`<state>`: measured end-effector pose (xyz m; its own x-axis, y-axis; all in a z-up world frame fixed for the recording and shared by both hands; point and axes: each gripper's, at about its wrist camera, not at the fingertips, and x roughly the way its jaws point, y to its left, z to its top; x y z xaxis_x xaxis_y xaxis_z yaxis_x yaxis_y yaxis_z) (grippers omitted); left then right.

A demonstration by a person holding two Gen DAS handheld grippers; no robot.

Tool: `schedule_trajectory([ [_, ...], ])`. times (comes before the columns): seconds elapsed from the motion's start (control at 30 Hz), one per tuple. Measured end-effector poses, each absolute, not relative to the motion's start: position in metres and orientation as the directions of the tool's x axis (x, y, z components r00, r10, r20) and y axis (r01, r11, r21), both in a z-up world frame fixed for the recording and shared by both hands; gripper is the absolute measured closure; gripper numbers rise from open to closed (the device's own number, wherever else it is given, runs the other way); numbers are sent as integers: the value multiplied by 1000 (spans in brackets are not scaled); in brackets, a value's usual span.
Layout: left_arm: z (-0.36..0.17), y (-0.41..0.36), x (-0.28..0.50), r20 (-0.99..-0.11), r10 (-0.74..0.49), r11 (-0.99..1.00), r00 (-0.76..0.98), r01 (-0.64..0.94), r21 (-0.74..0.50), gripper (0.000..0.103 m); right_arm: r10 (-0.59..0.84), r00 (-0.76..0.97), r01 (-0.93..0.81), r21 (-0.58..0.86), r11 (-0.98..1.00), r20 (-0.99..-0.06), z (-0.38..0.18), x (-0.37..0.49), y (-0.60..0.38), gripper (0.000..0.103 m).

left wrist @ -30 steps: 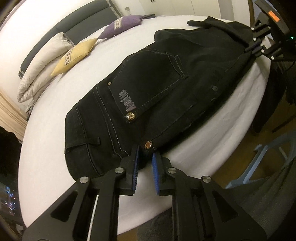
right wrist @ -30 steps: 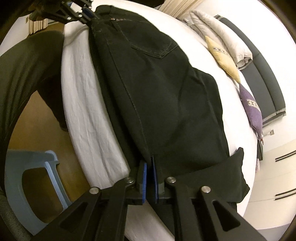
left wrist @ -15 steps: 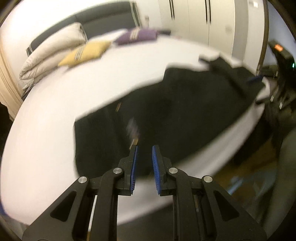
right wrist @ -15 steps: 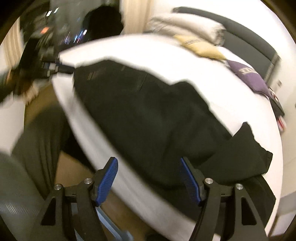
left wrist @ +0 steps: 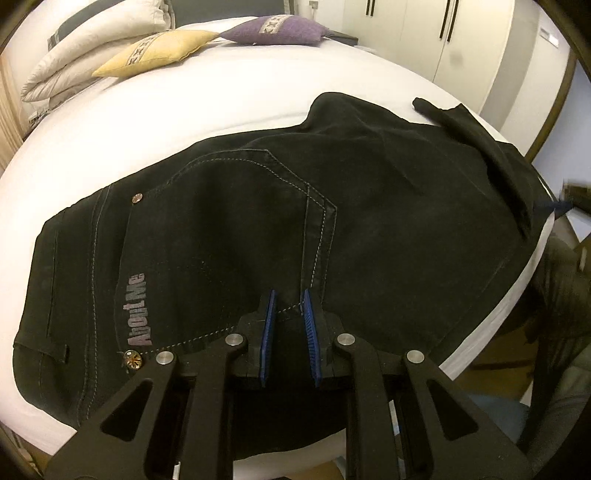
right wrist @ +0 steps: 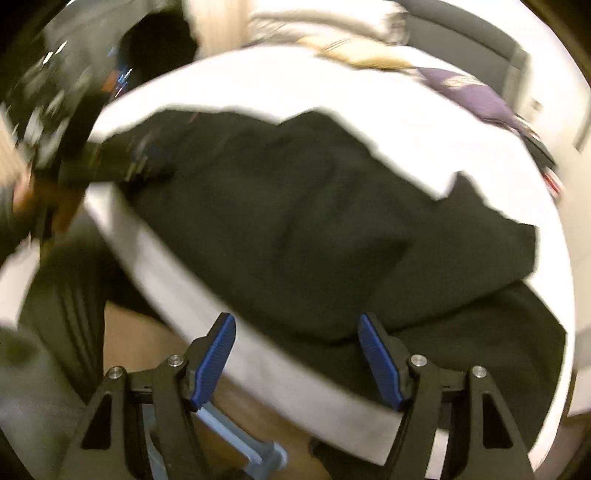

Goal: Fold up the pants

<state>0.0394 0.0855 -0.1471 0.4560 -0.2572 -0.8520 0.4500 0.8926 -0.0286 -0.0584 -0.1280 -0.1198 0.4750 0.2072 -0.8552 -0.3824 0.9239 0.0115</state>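
Note:
Black jeans (left wrist: 388, 206) lie back side up on the white bed (left wrist: 184, 103), waistband at the left, a back pocket with "About Me" lettering (left wrist: 136, 310) in front of me. A folded leg end (left wrist: 476, 147) lies across the far right. My left gripper (left wrist: 289, 295) hovers over the pocket's lower seam, pads nearly together with nothing gripped. In the blurred right wrist view the jeans (right wrist: 295, 221) lie near the bed's edge. My right gripper (right wrist: 295, 318) stands wide open above that edge, with fabric and sheet below the gap and neither pad touching them.
A yellow pillow (left wrist: 159, 51), a purple pillow (left wrist: 273, 29) and a folded white duvet (left wrist: 92, 40) lie at the head of the bed. White wardrobe doors (left wrist: 443, 37) stand behind. A light blue stool (right wrist: 236, 439) stands on the wooden floor below the bed's edge.
The right gripper let go of the jeans' edge, opened wide and lifted while rolling. The left gripper slid from the waistband corner to above the back pocket, still nearly closed.

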Motion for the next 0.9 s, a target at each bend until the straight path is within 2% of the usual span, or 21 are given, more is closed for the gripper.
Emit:
schedule_trajectory([
  [0.07,-148,83,40,-852,-244,896,462,445,-16,88,189,538,-284,34,958,-821,-95,-36,-150,29],
  [0.13,-145,81,42,-852,-232,901,469,434,-7,88,138,576,-165,50,985,-806,-78,-4,-173,17],
  [0.27,-147,83,37,-846,-217,913,486,409,0,88,-67,567,-7,-85,996,-821,-70,69,-196,16],
  [0.43,-147,87,34,-840,-226,924,493,381,-25,88,-216,434,-3,-242,970,-875,-105,142,-186,16],
  [0.63,-147,85,37,-838,-236,923,491,383,-36,88,-315,246,-5,-326,945,-917,-163,187,-186,18],
  [0.73,-147,84,38,-838,-240,922,490,385,-39,87,-230,226,45,-226,973,-946,-167,186,-197,36],
  [0.77,-147,84,39,-838,-240,922,490,385,-40,87,-208,231,59,-200,978,-950,-164,185,-201,52],
  [0.8,-147,84,39,-838,-240,922,490,385,-40,87,-205,241,69,-194,979,-949,-160,182,-204,73],
  [0.83,-147,83,39,-838,-239,922,490,384,-38,87,-194,248,77,-180,981,-949,-155,179,-208,78],
  [0.87,-147,82,40,-839,-236,923,491,384,-35,87,-177,255,93,-158,983,-951,-151,176,-213,89],
  [0.9,-147,81,40,-839,-233,923,492,384,-32,87,-159,265,109,-134,985,-951,-146,172,-219,92],
])
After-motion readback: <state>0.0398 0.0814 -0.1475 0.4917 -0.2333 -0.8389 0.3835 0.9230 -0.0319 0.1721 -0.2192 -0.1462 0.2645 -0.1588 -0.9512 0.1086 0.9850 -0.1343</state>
